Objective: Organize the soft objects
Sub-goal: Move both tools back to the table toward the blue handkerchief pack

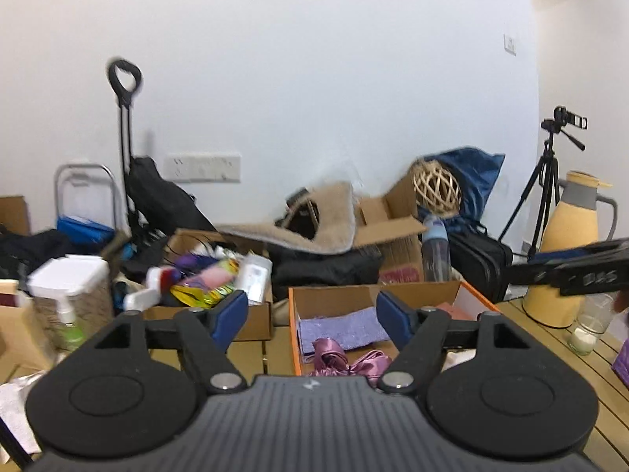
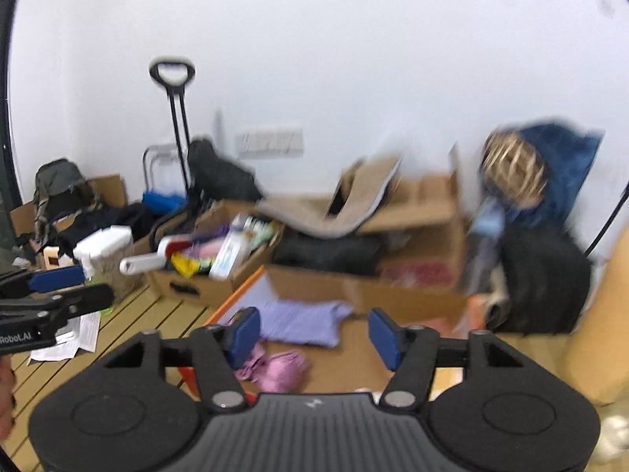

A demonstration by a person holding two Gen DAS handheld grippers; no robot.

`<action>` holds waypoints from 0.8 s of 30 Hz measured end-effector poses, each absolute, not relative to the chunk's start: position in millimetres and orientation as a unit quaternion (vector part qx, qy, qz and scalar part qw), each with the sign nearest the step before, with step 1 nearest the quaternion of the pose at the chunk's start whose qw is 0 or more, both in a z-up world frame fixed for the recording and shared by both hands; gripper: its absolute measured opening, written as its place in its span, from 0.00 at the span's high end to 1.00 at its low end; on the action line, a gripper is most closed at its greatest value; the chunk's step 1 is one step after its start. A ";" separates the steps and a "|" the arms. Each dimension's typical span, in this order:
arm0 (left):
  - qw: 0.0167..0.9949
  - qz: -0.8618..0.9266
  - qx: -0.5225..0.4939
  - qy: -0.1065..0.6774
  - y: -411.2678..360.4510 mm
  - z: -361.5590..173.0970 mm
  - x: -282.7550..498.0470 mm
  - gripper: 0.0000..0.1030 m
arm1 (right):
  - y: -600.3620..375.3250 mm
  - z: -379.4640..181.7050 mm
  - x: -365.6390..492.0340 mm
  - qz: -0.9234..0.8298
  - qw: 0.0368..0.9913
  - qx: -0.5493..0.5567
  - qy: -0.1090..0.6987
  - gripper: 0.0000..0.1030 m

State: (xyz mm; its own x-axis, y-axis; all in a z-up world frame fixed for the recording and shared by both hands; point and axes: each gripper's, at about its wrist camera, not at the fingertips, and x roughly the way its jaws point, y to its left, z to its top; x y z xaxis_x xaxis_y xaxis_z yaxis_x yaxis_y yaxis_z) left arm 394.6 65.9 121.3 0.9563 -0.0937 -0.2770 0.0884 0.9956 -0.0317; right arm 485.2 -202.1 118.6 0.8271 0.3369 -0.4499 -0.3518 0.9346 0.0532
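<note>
A lilac knitted cloth (image 1: 338,328) and a crumpled pink satin ribbon (image 1: 346,358) lie inside the orange-edged cardboard box (image 1: 294,326), straight ahead of and below both tongs. The left gripper (image 1: 312,312) hangs above the box with its blue pads spread wide and nothing between them. The right gripper (image 2: 314,332) is likewise spread and empty, while a yellow jug (image 1: 570,251) stands off to the right.

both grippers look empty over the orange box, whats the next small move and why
Probably lower the left gripper onto the pink satin ribbon: its jaws are open and empty, and the ribbon lies bunched in the orange box beside the flat lilac cloth.
</note>
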 end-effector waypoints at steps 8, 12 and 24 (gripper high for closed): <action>0.995 -0.019 -0.007 0.096 41.0 102.4 280.8 0.05 | -236.7 123.8 357.4 0.158 0.979 -0.047 0.121 0.20; 0.996 -0.018 -0.008 0.089 30.1 89.0 229.4 0.02 | -242.6 109.5 301.0 0.164 0.981 -0.044 0.098 0.17; 0.994 -0.029 -0.007 0.102 26.3 53.5 145.9 0.00 | -241.2 51.6 180.6 0.149 0.982 -0.047 0.105 0.08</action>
